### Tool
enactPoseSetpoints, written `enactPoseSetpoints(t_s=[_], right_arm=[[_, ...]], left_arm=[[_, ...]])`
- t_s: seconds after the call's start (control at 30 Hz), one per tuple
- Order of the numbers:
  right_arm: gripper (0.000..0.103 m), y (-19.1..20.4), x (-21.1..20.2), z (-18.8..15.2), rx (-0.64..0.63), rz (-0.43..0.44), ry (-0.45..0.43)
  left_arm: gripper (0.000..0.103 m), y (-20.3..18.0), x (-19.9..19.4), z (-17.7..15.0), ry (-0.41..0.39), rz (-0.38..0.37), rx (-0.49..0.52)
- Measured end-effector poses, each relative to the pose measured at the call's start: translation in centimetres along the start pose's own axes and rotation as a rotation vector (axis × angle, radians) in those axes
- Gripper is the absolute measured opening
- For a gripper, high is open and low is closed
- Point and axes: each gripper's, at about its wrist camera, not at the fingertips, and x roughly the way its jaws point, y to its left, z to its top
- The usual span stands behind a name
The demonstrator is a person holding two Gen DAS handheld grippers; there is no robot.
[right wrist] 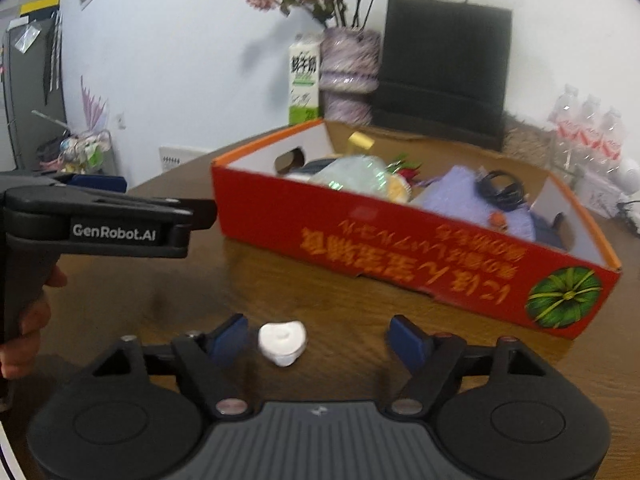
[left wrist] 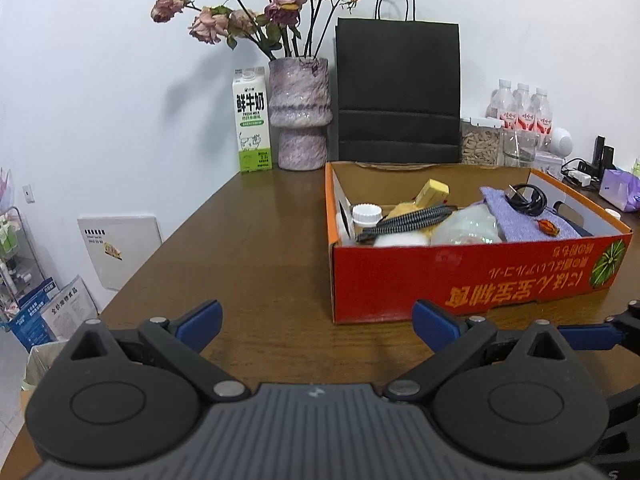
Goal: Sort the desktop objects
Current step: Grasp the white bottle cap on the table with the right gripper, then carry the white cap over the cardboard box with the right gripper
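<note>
A red cardboard box (left wrist: 472, 272) stands on the brown wooden table (left wrist: 248, 248). It holds a white-capped bottle (left wrist: 366, 216), a purple cloth (left wrist: 524, 216), a black cable (left wrist: 528, 198) and other small things. My left gripper (left wrist: 316, 322) is open and empty, low over the table in front of the box's left corner. In the right wrist view the box (right wrist: 400, 232) lies ahead. My right gripper (right wrist: 320, 338) is open, with a small white heart-shaped object (right wrist: 282, 342) on the table between its fingers, near the left one. The left gripper also shows at the left side (right wrist: 200, 212).
At the back wall stand a milk carton (left wrist: 253, 120), a purple vase of dried roses (left wrist: 299, 114), a black paper bag (left wrist: 398, 90), a jar (left wrist: 480, 142) and water bottles (left wrist: 520, 110). The table's left edge drops to floor clutter (left wrist: 44, 304).
</note>
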Motion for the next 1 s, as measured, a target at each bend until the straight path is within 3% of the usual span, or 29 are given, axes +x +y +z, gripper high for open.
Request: enactPoseSetpoints(t_s=[0.07,0.13,0.2,0.27,0.67,1.0], right_arm=[[0.070,0.2,0.2,-0.2,-0.001,0.007,0.012],[0.056,0.4,0.3,-0.2,0.002,0.016,0.023],[0.032,0.4,0.2,-0.3,0.006,0.025,0.024],[0.025,0.5,0.0,-0.3,0.002,0.023,0.024],[0.024,-0.1,-2.0,0.5,0.009,0.007,-0.048],[0.024,-3.5,-4.2,3.9,0.040,-0.053,-0.169]], left_arm=[[0.103,0.2,0.0,-0.2,0.008,-0.006,-0.003],[0.103,0.2,0.0,-0.4,0.014,-0.010,-0.003],[0.103,0.2,0.0,-0.5,0.018,-0.013,-0.002],[0.103,0.1,-0.1,-0.6,0.019,-0.018,-0.003],[0.103,-1.1,-0.8,0.7,-0.011,-0.050,0.003],[0.103,-3.3,-0.3,5.1,-0.090,-0.099,-0.009]])
